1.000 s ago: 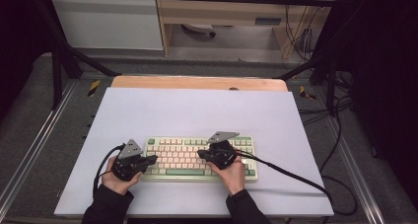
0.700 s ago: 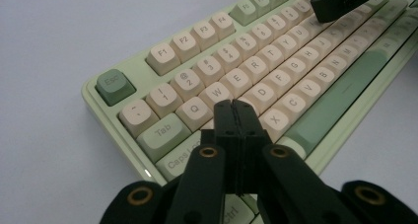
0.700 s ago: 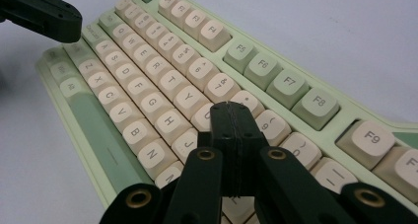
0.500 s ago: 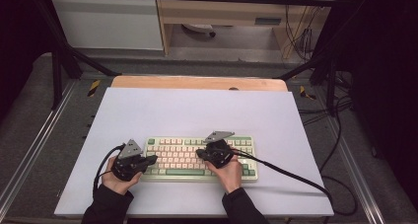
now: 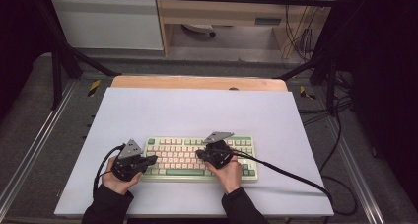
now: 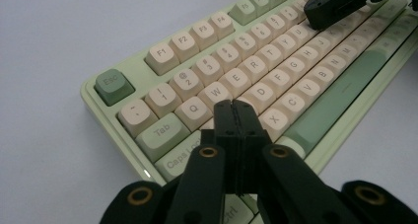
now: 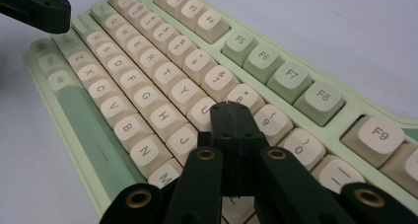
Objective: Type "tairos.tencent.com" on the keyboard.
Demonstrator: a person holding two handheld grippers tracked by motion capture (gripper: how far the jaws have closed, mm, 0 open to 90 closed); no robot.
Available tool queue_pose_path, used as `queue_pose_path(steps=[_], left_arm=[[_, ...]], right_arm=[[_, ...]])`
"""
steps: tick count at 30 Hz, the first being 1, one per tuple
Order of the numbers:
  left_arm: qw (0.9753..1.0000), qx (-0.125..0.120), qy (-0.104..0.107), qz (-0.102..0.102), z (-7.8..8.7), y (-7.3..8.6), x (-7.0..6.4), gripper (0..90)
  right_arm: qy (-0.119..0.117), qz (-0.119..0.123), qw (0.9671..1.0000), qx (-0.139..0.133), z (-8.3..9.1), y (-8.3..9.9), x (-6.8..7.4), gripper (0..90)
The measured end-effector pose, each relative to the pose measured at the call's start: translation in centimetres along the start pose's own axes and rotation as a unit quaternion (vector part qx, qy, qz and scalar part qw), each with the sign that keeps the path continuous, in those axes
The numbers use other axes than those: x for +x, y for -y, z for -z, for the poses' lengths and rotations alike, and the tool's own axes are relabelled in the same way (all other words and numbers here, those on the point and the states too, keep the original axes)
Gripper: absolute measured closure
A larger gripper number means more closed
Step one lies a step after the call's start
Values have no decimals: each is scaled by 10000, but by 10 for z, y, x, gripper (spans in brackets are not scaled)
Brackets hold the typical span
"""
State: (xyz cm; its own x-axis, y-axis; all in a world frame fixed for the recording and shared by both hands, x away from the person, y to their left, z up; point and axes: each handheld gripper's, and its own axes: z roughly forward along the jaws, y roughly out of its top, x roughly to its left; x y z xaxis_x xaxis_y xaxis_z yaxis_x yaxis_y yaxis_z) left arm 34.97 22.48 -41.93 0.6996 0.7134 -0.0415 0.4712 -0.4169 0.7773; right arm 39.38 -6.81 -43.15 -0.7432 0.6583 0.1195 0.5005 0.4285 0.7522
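Observation:
A pale green keyboard (image 5: 182,157) with cream keys lies near the front of the white table top (image 5: 197,110). My left gripper (image 5: 153,158) is held over its left end. In the left gripper view the left gripper (image 6: 232,105) is shut and empty, its tip just above the A and S keys of the keyboard (image 6: 276,76). My right gripper (image 5: 198,154) hovers over the middle of the keys, pointing left. In the right gripper view the right gripper (image 7: 230,108) is also shut on nothing, with its tip above the keyboard (image 7: 148,81) near the I and K keys.
A black cable (image 5: 296,177) trails from the right gripper across the table to its right front edge. A wooden strip (image 5: 197,82) runs along the table's far edge. Metal frame rails and loose cables lie on the floor at both sides.
The right gripper has shifted slightly left over the keys. The left gripper has held still.

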Motion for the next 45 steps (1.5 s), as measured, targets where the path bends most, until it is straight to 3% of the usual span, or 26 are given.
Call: queue_pose_path(steps=[19, 45], left_arm=[[10000, -32, -2, -4, 2, -1, -1, 900], [10000, -56, -18, -60, -4, -16, -10, 900]], right_arm=[[-180, 184, 9997, 33, 27, -2, 8, 900], [-294, 21, 9996, 23, 62, 30, -11, 900]])
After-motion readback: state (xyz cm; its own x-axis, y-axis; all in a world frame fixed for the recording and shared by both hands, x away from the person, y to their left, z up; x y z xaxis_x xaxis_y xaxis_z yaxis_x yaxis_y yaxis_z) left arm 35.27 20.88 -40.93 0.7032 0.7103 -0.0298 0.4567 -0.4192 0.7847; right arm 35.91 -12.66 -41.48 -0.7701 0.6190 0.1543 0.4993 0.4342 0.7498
